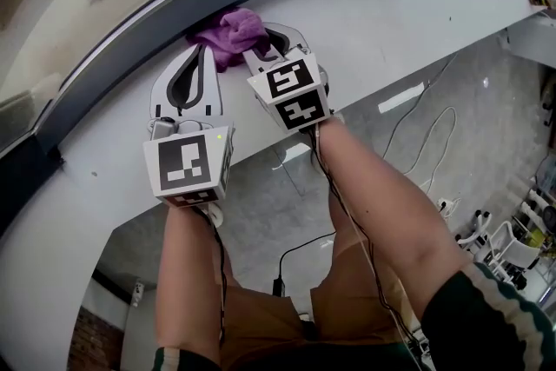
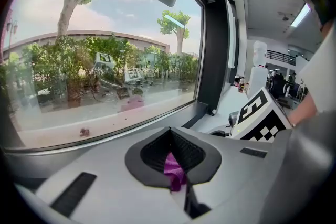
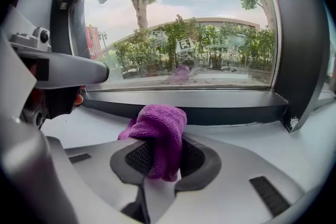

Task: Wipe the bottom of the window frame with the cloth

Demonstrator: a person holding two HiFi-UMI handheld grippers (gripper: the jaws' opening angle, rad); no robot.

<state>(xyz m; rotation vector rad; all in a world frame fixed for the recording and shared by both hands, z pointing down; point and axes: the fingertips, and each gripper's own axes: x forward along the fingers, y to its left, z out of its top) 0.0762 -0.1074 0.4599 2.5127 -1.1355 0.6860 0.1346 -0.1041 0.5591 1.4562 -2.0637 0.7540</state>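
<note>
Both jaws clamped on cloth (image 1: pixel 233 35): left gripper (image 1: pixel 202 55) pinches an edge, right gripper (image 1: pixel 261 48) the bulk. It sits on the sill (image 1: pixel 391 22) against the frame (image 1: pixel 122 58), likely bunched to wipe.

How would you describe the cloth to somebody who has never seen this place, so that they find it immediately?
Find the large window and follow its dark bottom frame to the white sill. Close to the frame sits a bunched cloth, pinched by the left gripper and the right gripper. It is the only purple, soft thing there.
</note>
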